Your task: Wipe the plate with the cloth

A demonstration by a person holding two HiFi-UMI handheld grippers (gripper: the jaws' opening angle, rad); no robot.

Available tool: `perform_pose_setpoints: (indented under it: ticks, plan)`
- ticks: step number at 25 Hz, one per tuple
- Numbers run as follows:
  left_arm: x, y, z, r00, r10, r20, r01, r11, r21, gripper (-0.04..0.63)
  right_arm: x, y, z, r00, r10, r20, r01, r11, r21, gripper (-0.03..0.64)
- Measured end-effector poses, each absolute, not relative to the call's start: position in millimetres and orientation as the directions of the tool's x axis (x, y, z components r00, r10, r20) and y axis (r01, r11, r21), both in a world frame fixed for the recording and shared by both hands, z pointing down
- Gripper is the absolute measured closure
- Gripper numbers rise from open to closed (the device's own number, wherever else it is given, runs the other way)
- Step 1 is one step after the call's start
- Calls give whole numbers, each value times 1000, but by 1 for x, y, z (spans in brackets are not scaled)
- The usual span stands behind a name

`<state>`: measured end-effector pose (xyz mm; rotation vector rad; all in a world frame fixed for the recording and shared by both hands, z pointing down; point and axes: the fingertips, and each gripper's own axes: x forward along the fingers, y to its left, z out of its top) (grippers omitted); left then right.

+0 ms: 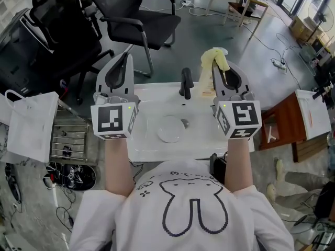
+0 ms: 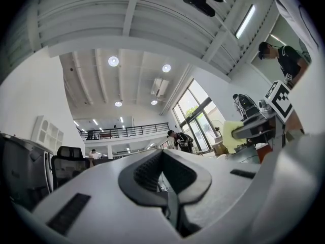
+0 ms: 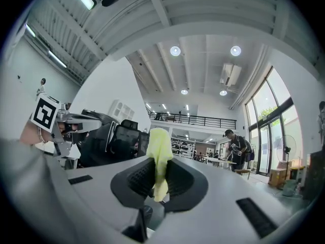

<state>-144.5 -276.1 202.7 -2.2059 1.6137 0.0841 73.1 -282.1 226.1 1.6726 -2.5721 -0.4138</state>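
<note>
Right hand-held gripper [image 1: 224, 76] pinches only the cloth's [image 1: 209, 64] edge, above the plate [image 1: 170, 128]; wiping may pull it out. Left hand-held gripper [image 1: 121, 67] is closed, empty.

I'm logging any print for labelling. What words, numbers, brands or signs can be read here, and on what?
No readable words, numbers or brands in any view.
Left marker cube and right marker cube: black-and-white square patterns only, no letters.
Shirt: a rabbit outline, no lettering; the small marks above it are too small to read.
</note>
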Motion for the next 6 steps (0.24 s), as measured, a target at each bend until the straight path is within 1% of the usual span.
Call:
perform_pose_setpoints:
  ticks: [6]
  plan:
    - [-143, -274, 203, 339, -894, -292, -924, -258, -281, 585, 75, -280, 230, -411, -905, -112, -895, 377, 240, 569]
